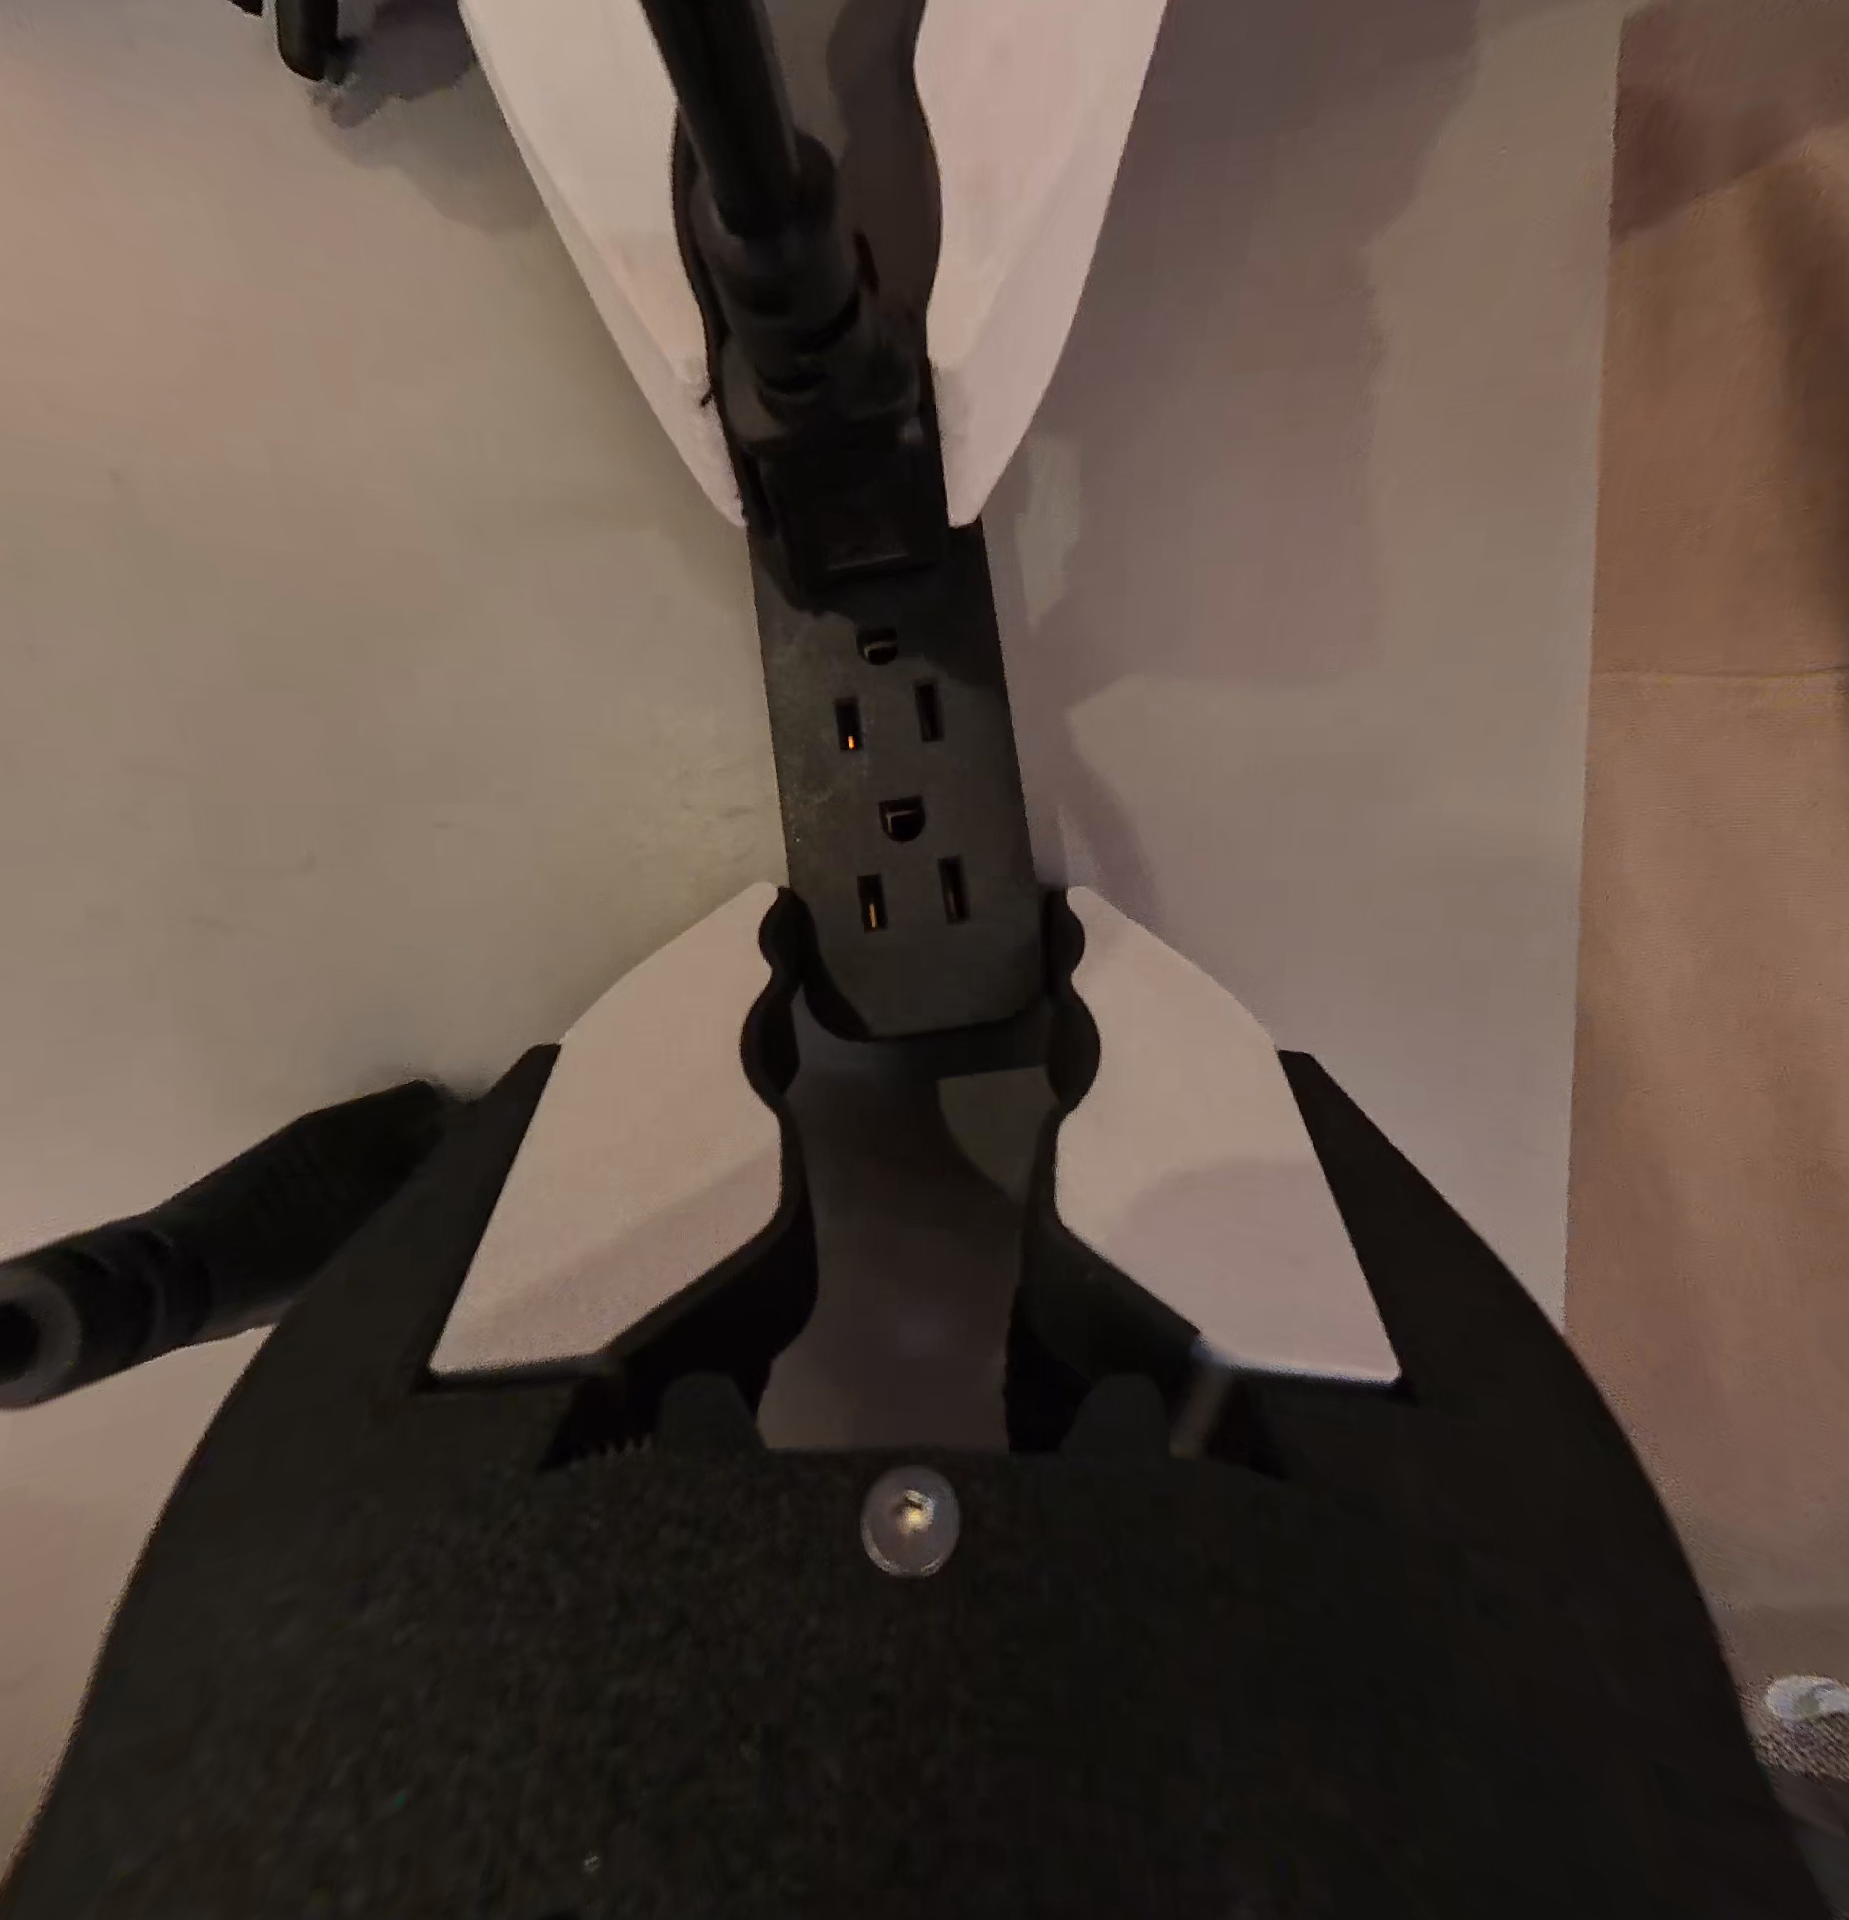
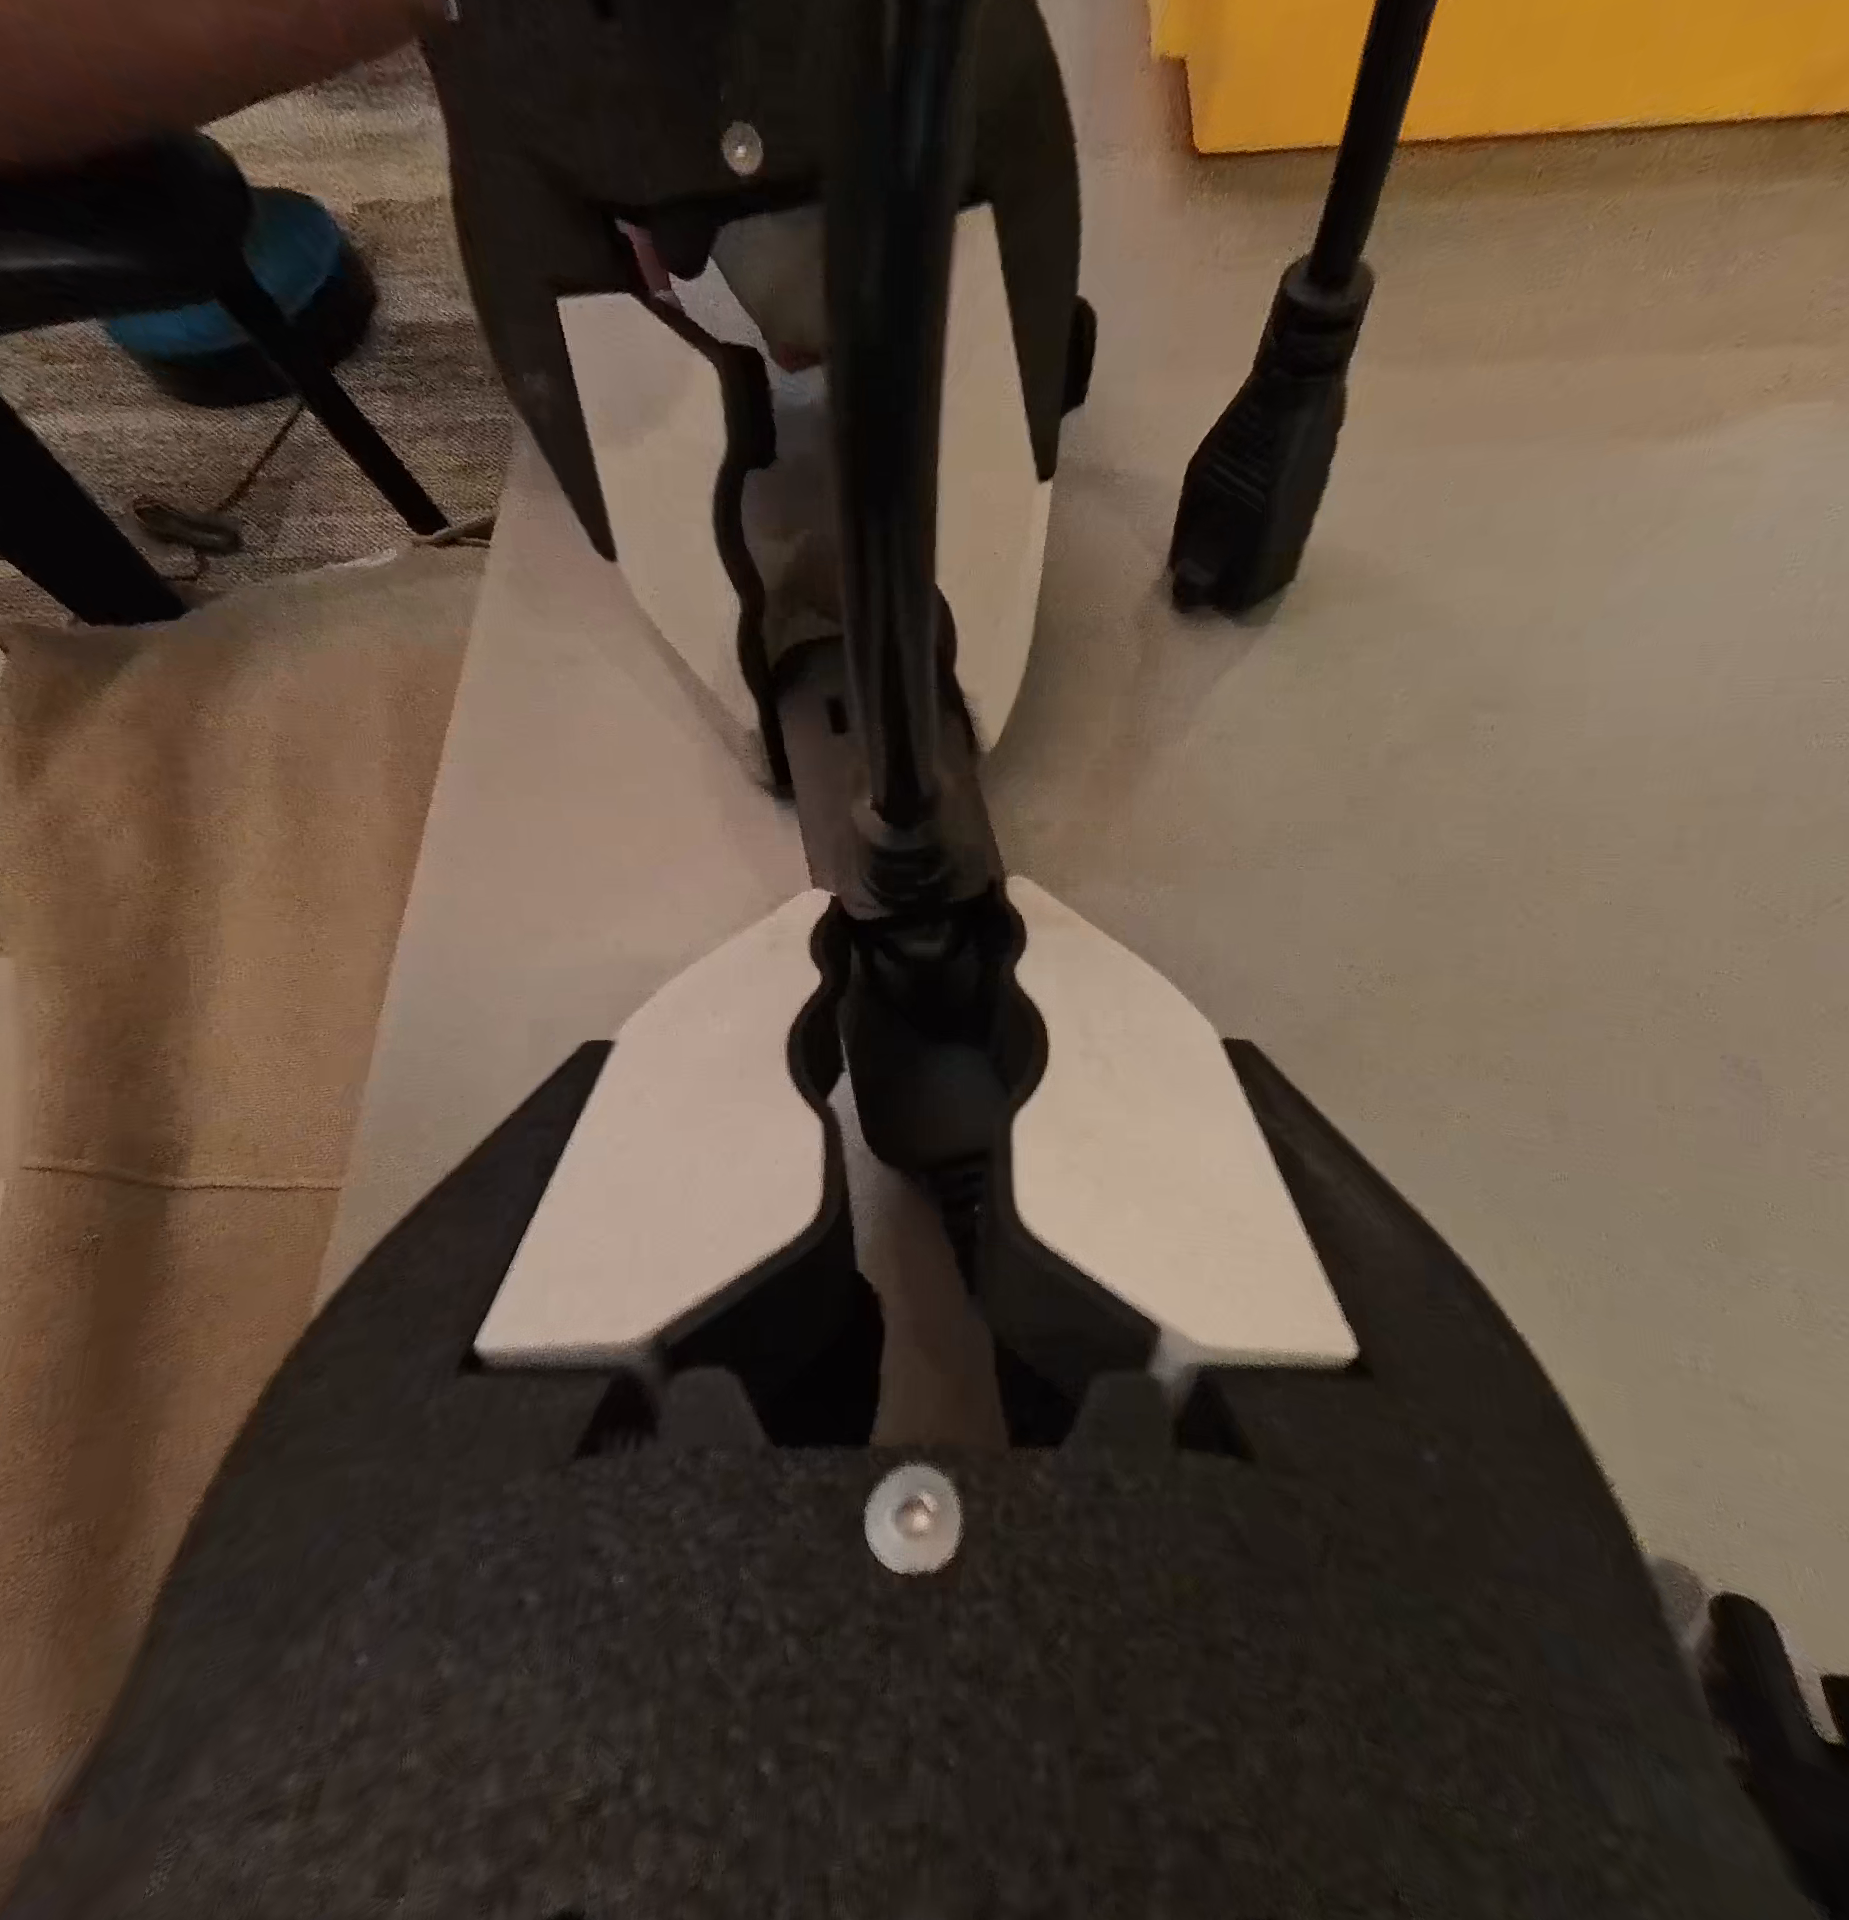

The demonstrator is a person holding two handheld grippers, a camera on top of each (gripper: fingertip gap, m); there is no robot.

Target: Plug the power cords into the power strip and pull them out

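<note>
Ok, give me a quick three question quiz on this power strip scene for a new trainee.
1. True or false: the left gripper is clamped on the end of the power strip.
2. What does the right gripper hold? A) a plug B) a yellow box C) nothing
3. How many empty outlets show between the two grippers in the left wrist view?

Key
1. True
2. A, the black plug, seated at the strip
3. Two; a spare plug lies loose on the table

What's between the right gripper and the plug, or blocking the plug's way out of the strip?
Nothing visible. The right gripper is shut on the plug, which sits on the strip. The left gripper clamps the strip's near end, clear of the plug.
</note>
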